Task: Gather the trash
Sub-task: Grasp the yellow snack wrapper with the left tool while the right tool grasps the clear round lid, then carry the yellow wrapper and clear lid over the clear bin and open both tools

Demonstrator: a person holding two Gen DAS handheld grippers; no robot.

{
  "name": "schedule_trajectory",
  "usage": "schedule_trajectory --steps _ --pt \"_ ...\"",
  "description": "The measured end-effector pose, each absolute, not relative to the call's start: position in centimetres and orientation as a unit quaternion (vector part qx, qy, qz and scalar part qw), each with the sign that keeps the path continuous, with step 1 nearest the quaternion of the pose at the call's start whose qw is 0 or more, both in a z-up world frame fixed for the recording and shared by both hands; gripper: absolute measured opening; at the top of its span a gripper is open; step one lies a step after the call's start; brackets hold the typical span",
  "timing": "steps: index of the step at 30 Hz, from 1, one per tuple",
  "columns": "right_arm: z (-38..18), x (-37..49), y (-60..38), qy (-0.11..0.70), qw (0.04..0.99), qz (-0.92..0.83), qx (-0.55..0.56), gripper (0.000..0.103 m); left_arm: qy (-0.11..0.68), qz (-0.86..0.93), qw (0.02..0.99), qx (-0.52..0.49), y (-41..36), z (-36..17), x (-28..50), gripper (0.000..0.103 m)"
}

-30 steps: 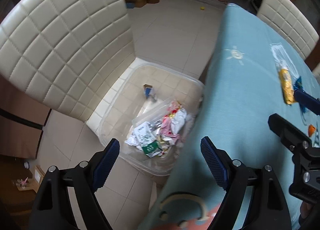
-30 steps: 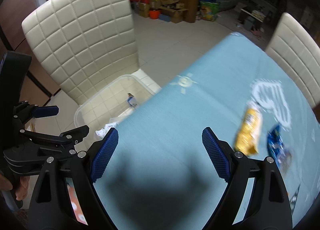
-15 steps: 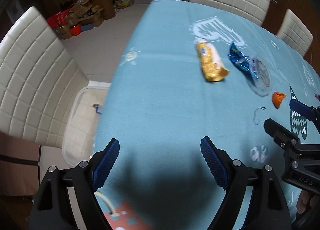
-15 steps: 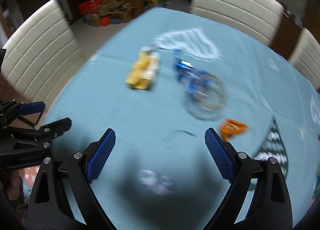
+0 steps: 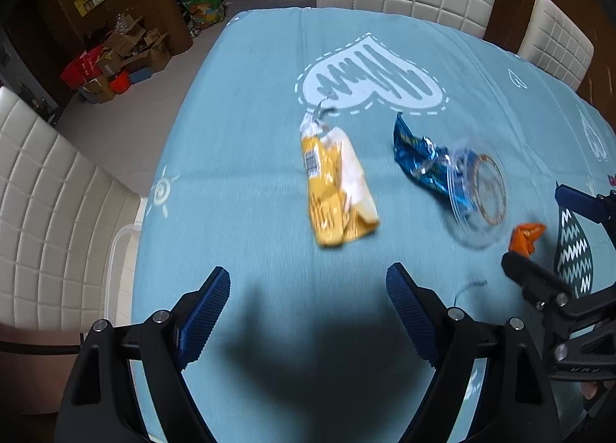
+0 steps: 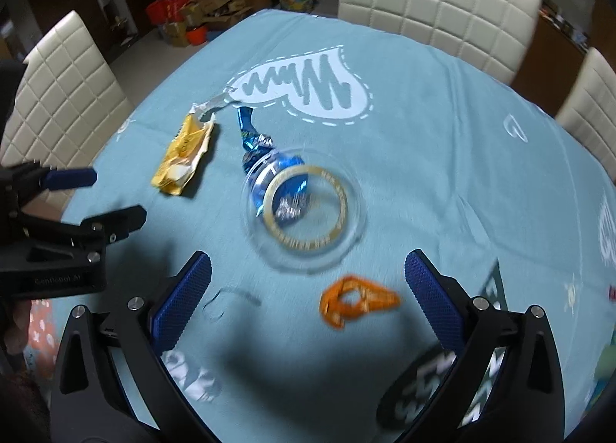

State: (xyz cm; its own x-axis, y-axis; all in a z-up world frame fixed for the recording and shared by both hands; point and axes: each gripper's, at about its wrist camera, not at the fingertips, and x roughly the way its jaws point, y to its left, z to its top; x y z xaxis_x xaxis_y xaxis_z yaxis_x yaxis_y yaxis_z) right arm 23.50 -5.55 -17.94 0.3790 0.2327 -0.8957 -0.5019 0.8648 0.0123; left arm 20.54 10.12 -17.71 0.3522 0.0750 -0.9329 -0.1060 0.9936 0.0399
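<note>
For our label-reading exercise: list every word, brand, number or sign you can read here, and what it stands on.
"GenRobot.AI", faint: body of the left gripper.
Yellow wrapper: barcode, print blurred.
Blue wrapper: unreadable.
Clear lid, gold ring lettering: blurred.
Orange scrap: unreadable.

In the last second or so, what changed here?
Both tongs swung away from the floor bin to over the table. The left tongs now face the yellow wrapper; the right tongs, jaws just opened wider and empty, face the clear lid and orange scrap. The trash lies unmoved.
</note>
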Motion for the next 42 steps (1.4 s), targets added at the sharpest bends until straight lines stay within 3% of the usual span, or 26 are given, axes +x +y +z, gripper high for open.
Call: schedule_trajectory --steps 8,11,15,19,22,42 --pt "-20.4 26.3 -3.7 0.519 0.799 0.257 -0.161 0.099 0.588 0.044 0.808 0.003 9.6 -20.0 25.5 0.081" --pt "-20.7 26.5 -3.4 0.516 0.798 0.264 -0.164 0.09 0.595 0.045 0.803 0.004 9.7 -20.7 26.5 0.081" --pt "-20.6 25.7 -3.5 0.501 0.805 0.27 -0.168 0.088 0.588 0.041 0.808 -0.007 9.9 -20.7 26.6 0.08" --pt "-20.0 24.8 -4.0 0.495 0.812 0.262 -0.165 0.088 0.584 0.027 0.811 -0.005 9.5 -20.3 25.7 0.04" --pt "-19.4 23.8 -4.3 0.495 0.813 0.259 -0.163 0.088 0.575 0.024 0.818 0.003 9.2 -19.6 24.5 0.029" --pt "-16.9 12.9 -1.2 0.479 0.803 0.3 -0.188 0.088 0.569 0.029 0.822 -0.025 11.1 -17.6 10.9 0.028"
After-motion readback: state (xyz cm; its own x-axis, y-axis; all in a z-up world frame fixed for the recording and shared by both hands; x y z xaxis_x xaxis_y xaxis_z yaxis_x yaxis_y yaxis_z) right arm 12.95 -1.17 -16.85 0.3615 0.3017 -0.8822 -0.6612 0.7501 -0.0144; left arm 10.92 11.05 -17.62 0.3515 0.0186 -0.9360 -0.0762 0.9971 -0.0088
